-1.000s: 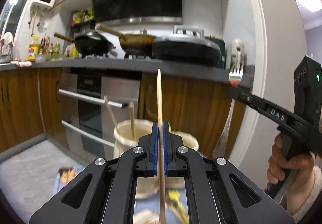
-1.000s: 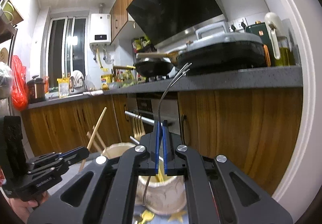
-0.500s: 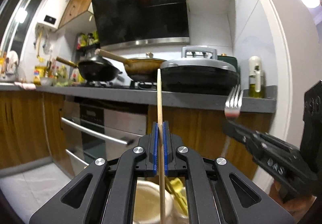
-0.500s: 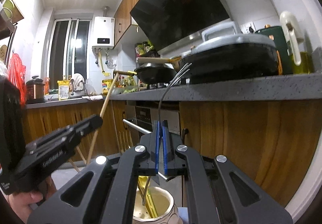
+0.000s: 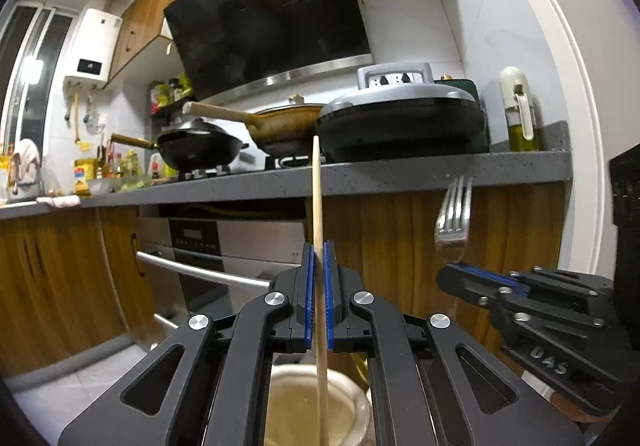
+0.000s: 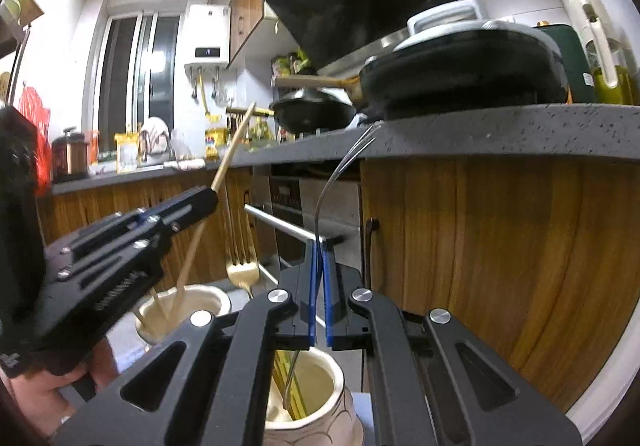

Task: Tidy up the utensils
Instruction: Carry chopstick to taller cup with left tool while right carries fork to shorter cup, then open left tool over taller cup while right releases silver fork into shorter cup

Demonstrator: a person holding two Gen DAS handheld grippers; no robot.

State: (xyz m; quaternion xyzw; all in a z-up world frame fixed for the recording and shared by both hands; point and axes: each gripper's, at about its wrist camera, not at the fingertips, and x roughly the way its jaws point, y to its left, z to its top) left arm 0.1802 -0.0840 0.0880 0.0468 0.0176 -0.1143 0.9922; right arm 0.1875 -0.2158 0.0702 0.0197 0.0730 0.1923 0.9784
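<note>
My left gripper (image 5: 318, 266) is shut on a wooden chopstick (image 5: 316, 189), held upright, its lower end over the mouth of a cream ceramic jar (image 5: 312, 406). My right gripper (image 6: 319, 266) is shut on a silver fork (image 6: 340, 169), tines up, handle end dipping into a second cream jar (image 6: 320, 390) that holds gold utensils. In the right wrist view the left gripper (image 6: 208, 197) holds the chopstick (image 6: 232, 149) over the left jar (image 6: 184, 310). In the left wrist view the right gripper (image 5: 452, 278) holds the fork (image 5: 454, 217).
A gold fork (image 6: 242, 270) stands between the jars. Wooden cabinets (image 6: 480, 246) and an oven with a bar handle (image 5: 200, 272) stand behind. A grey counter (image 5: 400, 169) above carries pans and a lidded griddle (image 5: 400, 117).
Both grippers have moved over the jars and the views tilted up. The chopstick now hangs over the left jar and the fork handle reaches into the right jar.
</note>
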